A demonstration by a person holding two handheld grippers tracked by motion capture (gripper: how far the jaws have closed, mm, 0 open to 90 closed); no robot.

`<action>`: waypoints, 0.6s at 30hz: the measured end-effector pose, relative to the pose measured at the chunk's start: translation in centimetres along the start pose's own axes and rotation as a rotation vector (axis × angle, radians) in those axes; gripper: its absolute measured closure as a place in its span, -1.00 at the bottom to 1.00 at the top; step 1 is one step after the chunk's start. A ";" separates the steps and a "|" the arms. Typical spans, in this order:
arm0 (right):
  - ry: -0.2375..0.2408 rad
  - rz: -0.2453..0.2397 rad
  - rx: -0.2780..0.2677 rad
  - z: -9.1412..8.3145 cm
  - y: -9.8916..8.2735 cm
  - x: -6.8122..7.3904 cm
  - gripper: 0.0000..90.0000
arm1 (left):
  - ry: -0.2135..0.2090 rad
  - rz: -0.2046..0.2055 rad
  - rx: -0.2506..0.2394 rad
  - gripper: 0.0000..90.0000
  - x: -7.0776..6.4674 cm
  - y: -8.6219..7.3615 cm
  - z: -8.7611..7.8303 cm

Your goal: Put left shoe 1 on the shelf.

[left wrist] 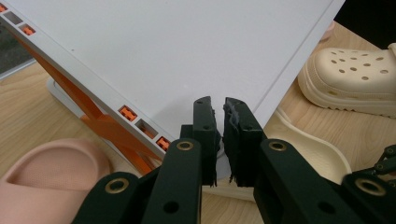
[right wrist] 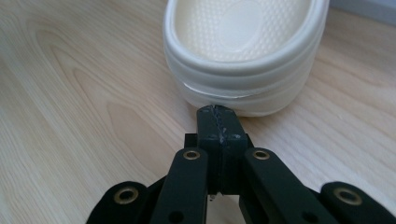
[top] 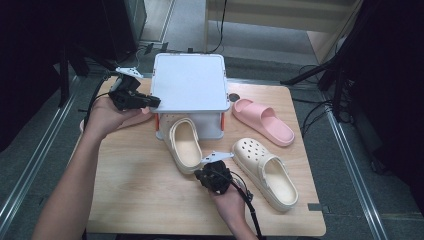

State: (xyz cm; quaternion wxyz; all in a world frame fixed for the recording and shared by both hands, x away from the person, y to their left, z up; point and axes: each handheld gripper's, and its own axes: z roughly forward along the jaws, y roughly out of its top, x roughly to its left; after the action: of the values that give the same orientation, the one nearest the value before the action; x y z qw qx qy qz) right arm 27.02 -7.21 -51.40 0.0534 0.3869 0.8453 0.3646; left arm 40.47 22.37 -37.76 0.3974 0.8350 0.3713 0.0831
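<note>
Cream clog [right wrist: 243, 51] heel at right tool [right wrist: 219, 122] tips — jaws clenched, empty, left tool [left wrist: 219, 128] gripping white lid [left wrist: 187, 51] edge.

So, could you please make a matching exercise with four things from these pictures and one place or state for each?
Things:
1. pink slide
2. white box lid
3. right tongs
4. cream clog with holes

Places or states:
A. shut, tips at the heel of the cream clog lying against the box
B. at the table's right side, nearest the person
C. its edge gripped by the left tongs
D. right of the box, farther from the person

Pairs: 1-D, 2-C, 3-A, 4-B
</note>
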 end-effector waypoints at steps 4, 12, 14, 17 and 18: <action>0.031 0.005 -0.013 0.5 1.0 0.3 1.00 | -0.002 -0.003 -0.002 0.84 0.0 0.0 0.0; 0.007 -0.072 0.012 2.5 3.4 1.2 1.00 | -0.004 -0.008 -0.004 0.84 0.1 0.0 0.0; 0.006 -0.075 0.014 3.2 3.9 1.3 1.00 | -0.004 -0.008 -0.004 0.84 0.0 0.0 0.0; 0.008 -0.061 0.003 4.1 4.7 1.2 1.00 | -0.002 -0.006 -0.002 0.84 0.0 0.0 0.0; -0.002 -0.061 0.002 4.5 4.9 1.2 0.99 | -0.001 -0.006 -0.002 0.84 0.0 0.0 0.0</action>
State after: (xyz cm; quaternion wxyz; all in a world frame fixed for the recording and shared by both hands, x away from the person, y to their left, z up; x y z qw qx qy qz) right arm 30.85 -1.67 -51.19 0.0649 0.3616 0.8570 0.3614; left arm 40.42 22.35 -37.79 0.3988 0.8335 0.3735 0.0820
